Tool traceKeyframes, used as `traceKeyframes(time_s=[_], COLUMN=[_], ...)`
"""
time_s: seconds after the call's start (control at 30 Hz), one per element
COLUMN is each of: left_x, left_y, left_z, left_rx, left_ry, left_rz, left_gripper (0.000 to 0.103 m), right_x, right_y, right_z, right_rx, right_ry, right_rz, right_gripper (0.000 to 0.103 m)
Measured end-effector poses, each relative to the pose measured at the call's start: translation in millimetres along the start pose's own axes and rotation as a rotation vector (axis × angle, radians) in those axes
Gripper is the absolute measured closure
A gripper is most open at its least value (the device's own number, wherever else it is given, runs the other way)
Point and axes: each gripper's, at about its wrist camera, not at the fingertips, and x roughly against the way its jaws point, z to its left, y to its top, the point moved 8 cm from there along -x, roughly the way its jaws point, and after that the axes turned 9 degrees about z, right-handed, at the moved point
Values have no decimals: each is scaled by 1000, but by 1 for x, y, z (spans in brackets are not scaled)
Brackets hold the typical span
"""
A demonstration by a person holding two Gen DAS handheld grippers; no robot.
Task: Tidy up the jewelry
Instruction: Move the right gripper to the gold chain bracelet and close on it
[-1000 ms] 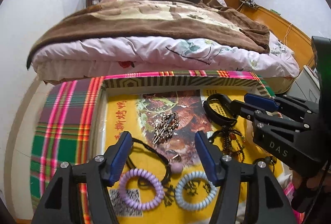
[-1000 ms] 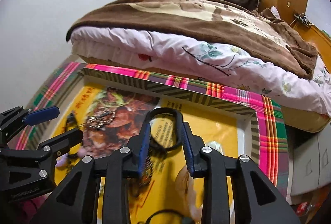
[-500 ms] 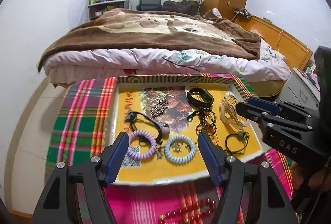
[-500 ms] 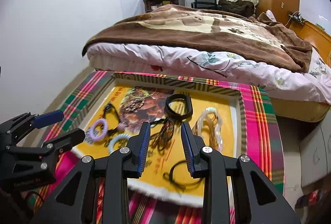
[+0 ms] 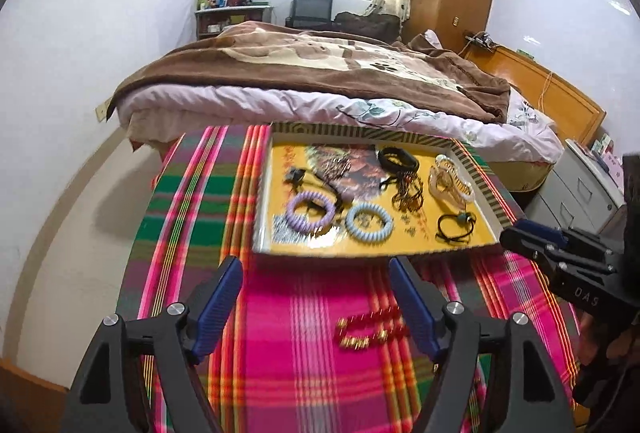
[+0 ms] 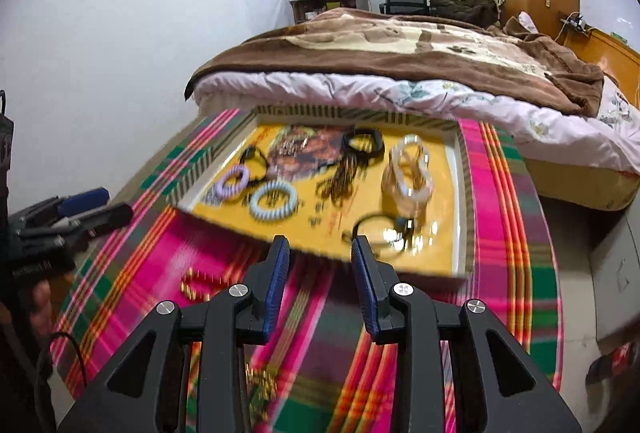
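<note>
I hold the left gripper (image 5: 316, 297) low in the frame, jaws wide after just opening further, nothing between them, only plaid cloth. The right gripper (image 6: 318, 269) stands narrower; its jaws have also just been opening, empty, over the near edge of the shallow yellow-lined tray (image 6: 462, 193). Most of the jewelry sits in that tray at mid-frame: a lilac spiral hair tie (image 5: 310, 209), a pale blue spiral hair tie (image 5: 369, 222), a black band bracelet (image 5: 398, 158), a dark beaded tangle (image 5: 408, 189), translucent bangles (image 5: 450, 182) and a black elastic with a bead (image 5: 456, 227). I judge the sorting well along, not finished: a red-and-gold beaded bracelet (image 5: 370, 329) lies on the pink plaid tablecloth (image 5: 192, 193), outside the tray, low centre. Another gold blur at my right gripper's base; I can't tell what.
</note>
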Motion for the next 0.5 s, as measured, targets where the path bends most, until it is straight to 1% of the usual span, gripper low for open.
traceKeyframes(time_s=[0.07,0.13,0.27,0.3,0.37,0.5], left_x=[2,3,4,4,4,3], left_y=[-9,-17,-31,-34,-38,-49], left_z=[6,11,17,19,21,26], left_rx=[14,28,31,33,40,45], left_ry=[-5,-12,-14,-15,-20,-20], left_rz=[4,8,19,18,22,37], left_gripper=[28,28,28,28,28,27], right_x=[-2,-3,-10,-13,-20,-29], right_y=[-13,-27,-54,-61,-73,-90], right_z=[2,4,16,21,30,45], right_rx=[7,13,33,53,99,150], right_ry=[6,25,90,104,119,145], right_rz=[19,28,67,78,102,145], right_gripper=[64,63,61,61,55,53])
